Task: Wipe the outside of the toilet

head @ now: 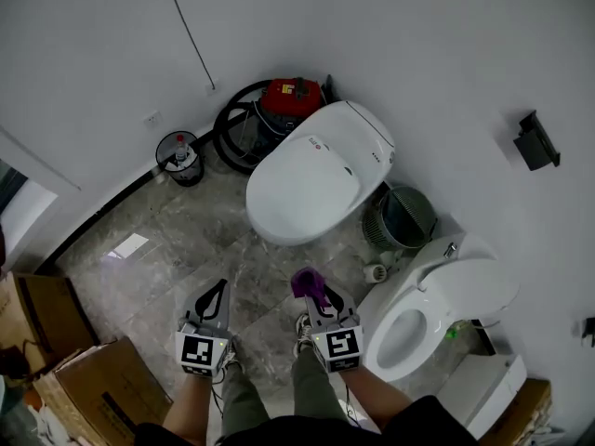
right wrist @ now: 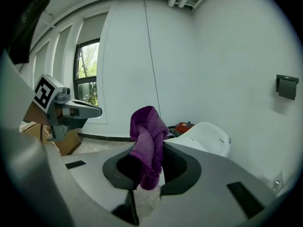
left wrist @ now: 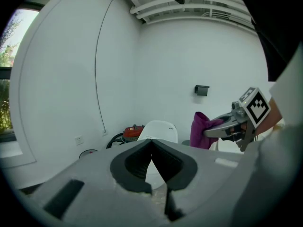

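Observation:
A white toilet with its lid down point(head: 307, 179) stands on the marble floor ahead of me. It also shows in the left gripper view as the closed toilet point(left wrist: 158, 129) and in the right gripper view as the closed toilet point(right wrist: 206, 138). A second toilet with its seat open point(head: 437, 305) is at my right. My right gripper point(head: 314, 291) is shut on a purple cloth point(head: 306, 282), which drapes over the jaws as the purple cloth point(right wrist: 147, 136). My left gripper point(head: 218, 291) hangs beside it, shut with nothing in it, jaw tips touching at the left gripper point(left wrist: 151, 141). Both hover over the floor, short of either toilet.
A red vacuum cleaner point(head: 293, 96) with a black hose sits behind the closed toilet. A small bin point(head: 179, 156) stands by the wall at left, and a wire waste basket point(head: 404, 216) stands between the toilets. Cardboard boxes point(head: 84, 388) lie at lower left. A black fixture point(head: 536, 140) is on the right wall.

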`<state>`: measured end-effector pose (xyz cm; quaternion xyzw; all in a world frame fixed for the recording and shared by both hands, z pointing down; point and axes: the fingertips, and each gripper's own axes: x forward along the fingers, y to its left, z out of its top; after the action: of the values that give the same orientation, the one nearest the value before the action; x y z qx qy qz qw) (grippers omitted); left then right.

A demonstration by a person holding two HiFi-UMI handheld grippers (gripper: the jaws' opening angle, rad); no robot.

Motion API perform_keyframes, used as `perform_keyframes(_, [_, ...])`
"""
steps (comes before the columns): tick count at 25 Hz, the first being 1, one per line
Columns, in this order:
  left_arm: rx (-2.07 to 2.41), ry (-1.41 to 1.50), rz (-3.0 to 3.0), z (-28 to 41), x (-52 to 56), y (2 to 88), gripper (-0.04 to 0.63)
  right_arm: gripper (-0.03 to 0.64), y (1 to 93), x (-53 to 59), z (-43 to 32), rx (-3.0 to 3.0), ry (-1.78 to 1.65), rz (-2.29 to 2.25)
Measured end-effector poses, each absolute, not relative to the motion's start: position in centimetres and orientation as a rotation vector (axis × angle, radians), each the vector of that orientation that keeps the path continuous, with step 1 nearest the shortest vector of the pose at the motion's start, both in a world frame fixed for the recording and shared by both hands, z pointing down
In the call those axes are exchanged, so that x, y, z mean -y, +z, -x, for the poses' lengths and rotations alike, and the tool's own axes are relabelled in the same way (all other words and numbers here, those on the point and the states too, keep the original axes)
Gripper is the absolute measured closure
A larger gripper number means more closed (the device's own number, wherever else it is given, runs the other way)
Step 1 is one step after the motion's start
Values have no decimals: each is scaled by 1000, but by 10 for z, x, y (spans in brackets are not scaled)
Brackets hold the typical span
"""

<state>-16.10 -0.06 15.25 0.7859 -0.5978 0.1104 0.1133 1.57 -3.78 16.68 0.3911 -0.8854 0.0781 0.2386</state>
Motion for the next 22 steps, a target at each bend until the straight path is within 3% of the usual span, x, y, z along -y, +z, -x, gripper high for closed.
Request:
perform_keyframes(13, [1739,396,-2249,176,25,357,592,532,359,60,16,2416,274,-1080])
perform_keyframes(22, [1762,288,-2258,178,61,462,592,532,481,88,35,2435,256,-1075])
